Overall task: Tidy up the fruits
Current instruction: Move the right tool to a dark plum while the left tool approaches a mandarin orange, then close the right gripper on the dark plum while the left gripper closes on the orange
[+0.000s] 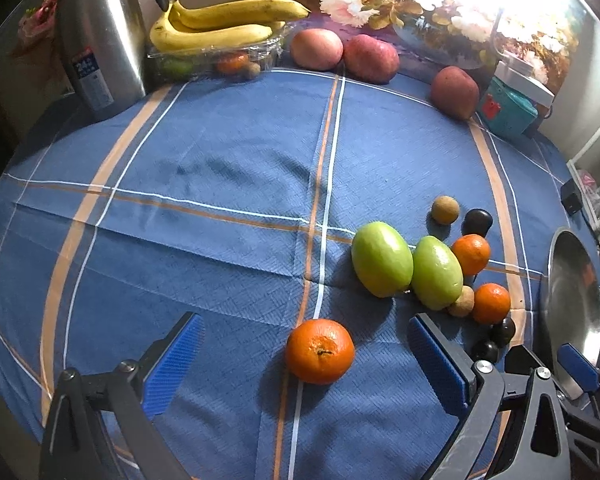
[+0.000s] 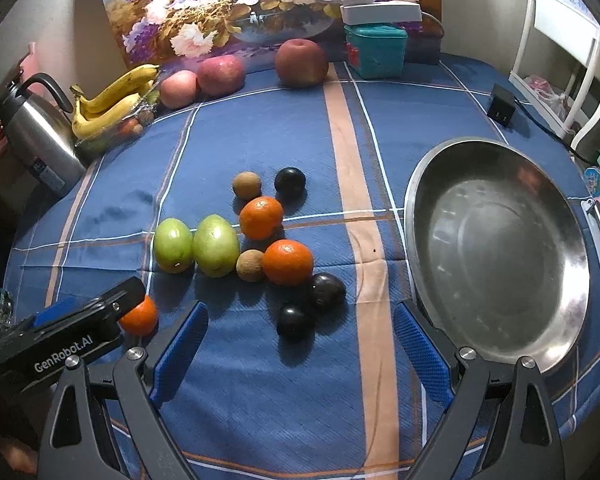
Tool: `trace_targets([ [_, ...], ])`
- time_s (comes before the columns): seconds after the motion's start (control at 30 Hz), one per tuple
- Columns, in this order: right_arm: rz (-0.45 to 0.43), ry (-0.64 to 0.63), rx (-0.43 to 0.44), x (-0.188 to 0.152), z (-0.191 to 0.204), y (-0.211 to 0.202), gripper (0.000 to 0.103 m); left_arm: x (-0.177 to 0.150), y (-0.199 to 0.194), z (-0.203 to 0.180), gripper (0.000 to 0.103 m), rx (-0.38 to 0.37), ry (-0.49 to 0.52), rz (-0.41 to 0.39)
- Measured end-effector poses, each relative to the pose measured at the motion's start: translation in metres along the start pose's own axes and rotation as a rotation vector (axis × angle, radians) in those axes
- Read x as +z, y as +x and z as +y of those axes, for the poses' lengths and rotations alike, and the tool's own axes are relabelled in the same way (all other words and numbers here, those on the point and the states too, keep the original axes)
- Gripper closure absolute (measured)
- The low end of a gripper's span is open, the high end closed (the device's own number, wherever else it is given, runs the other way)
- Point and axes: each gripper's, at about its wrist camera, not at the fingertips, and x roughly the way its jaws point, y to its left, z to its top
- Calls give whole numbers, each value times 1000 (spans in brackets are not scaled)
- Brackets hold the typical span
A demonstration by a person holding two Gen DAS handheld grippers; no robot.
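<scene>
A lone orange [image 1: 320, 351] lies on the blue cloth between the fingers of my open left gripper [image 1: 306, 364], touching neither pad. Further right sits a cluster: two green fruits [image 1: 382, 265] [image 1: 437, 273], two oranges [image 1: 471, 254] [image 1: 491, 303], brown longans and dark plums. In the right wrist view my right gripper [image 2: 300, 354] is open and empty, with the dark plums [image 2: 295, 321] [image 2: 327, 291] just ahead of its fingers. The steel bowl [image 2: 500, 248] rests empty at the right. The left gripper's body hides part of the lone orange [image 2: 139, 316] there.
At the table's back stand a steel thermos [image 1: 100, 40], bananas [image 1: 220, 24] on a clear tray, three red apples [image 1: 317, 49] [image 1: 371, 58] [image 1: 455, 92] and a teal box [image 1: 508, 110]. A black adapter [image 2: 501, 109] with cable lies behind the bowl.
</scene>
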Motion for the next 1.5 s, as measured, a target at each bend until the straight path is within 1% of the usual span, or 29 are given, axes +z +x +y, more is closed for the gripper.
trace_targets([
  [0.1,7,-1,-25,1,-1,6,9,1,4,-1,2,-7,0,10],
  [0.13,10,3,-33,1,-1,8,9,1,4,-1,5,-9,0,13],
  [0.2,12,14,-34,1,-4,11,14,2,7,-1,10,-15,-2,24],
  [0.27,23,24,-42,1,-6,14,25,2,11,-1,11,-16,-3,37],
  [0.33,42,38,-45,0,-8,18,32,0,14,-2,15,-18,-2,51],
  [0.43,82,59,-17,-2,-12,26,43,-2,19,-5,22,-24,4,73],
  [0.47,93,59,-12,-3,-11,28,46,-3,20,-6,23,-26,4,78],
  [0.5,101,58,-9,-4,-11,30,47,-4,21,-7,26,-29,2,83],
  [0.57,123,51,1,-6,-8,35,54,-4,22,-7,32,-32,0,92],
  [0.67,147,40,12,-8,-4,39,62,-4,25,-9,42,-33,2,105],
  [0.7,151,37,14,-8,-3,40,64,-5,26,-10,48,-37,4,108],
  [0.83,161,28,18,-8,0,42,72,-5,27,-12,57,-41,11,119],
  [0.93,164,31,21,-6,2,44,73,-6,27,-12,60,-34,11,120],
  [0.97,166,32,19,-5,3,45,76,-7,27,-11,60,-37,7,121],
  [1.0,170,32,18,-5,3,46,77,-7,27,-11,60,-39,4,121],
  [1.23,170,47,29,-4,2,44,78,-9,25,-1,61,-48,-7,124],
  [1.37,151,55,43,-6,-3,36,78,-8,20,2,61,-62,-18,119],
  [1.5,125,59,61,-5,-1,29,78,-5,11,7,61,-81,-37,93],
])
